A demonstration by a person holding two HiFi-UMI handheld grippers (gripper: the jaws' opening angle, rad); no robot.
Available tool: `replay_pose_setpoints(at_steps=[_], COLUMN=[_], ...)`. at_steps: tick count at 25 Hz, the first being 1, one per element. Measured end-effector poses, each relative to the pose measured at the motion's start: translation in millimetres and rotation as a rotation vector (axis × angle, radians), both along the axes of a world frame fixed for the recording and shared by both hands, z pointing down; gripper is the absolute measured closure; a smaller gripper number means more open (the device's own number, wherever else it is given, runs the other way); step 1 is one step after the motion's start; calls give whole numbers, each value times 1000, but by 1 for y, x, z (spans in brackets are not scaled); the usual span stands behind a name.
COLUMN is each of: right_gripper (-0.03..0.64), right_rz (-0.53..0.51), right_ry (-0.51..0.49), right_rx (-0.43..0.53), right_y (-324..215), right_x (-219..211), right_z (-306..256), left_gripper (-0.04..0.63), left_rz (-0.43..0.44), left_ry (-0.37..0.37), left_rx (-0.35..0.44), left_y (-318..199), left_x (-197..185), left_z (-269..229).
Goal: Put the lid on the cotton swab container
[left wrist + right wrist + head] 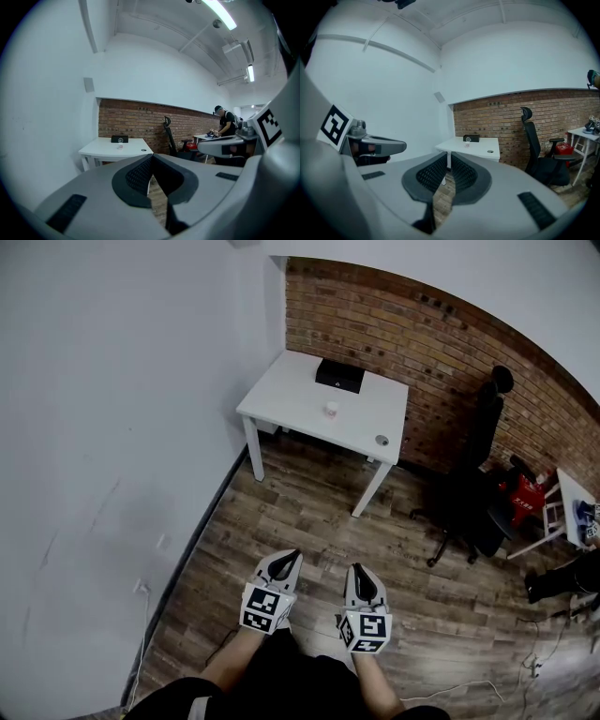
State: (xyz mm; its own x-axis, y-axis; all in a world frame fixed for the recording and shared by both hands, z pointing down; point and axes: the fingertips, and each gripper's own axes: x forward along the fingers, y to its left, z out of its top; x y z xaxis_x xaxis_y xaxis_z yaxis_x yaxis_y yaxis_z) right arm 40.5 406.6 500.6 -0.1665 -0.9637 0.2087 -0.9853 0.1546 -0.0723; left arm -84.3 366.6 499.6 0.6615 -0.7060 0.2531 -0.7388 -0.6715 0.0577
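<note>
You stand on a wood floor [309, 521], with a white wall to the left and a brick wall far off. In the head view, a table [291, 395] sits in the far corner. On it are a black box [339, 376] at the far edge, the container [332, 409] mid-table, and the lid [382, 440] near the right corner, apart from the container. A chair [478, 484] stands to the right. The left gripper [293, 553] and right gripper [359, 567] are side by side, well short of the table.

In the left gripper view, the jaws are pressed together with nothing between them.

In the right gripper view, the jaws are likewise together and empty.

office-like room, brick wall [422, 324], white desk [319, 409], black swivel chair [473, 493], wood-look floor [319, 521]
</note>
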Motion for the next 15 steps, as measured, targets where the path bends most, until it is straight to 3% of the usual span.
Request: replay_pose_setpoints(at_steps=[15], right_gripper=[594], right_rz=[38], right_ry=[4], right_rx=[-10], right_y=[-49], right_x=[-43], right_z=[5], left_gripper=[581], left_rz=[42], left_ry=[2], left_rx=[-4], left_y=[-56], left_x=[-42], left_z=[5])
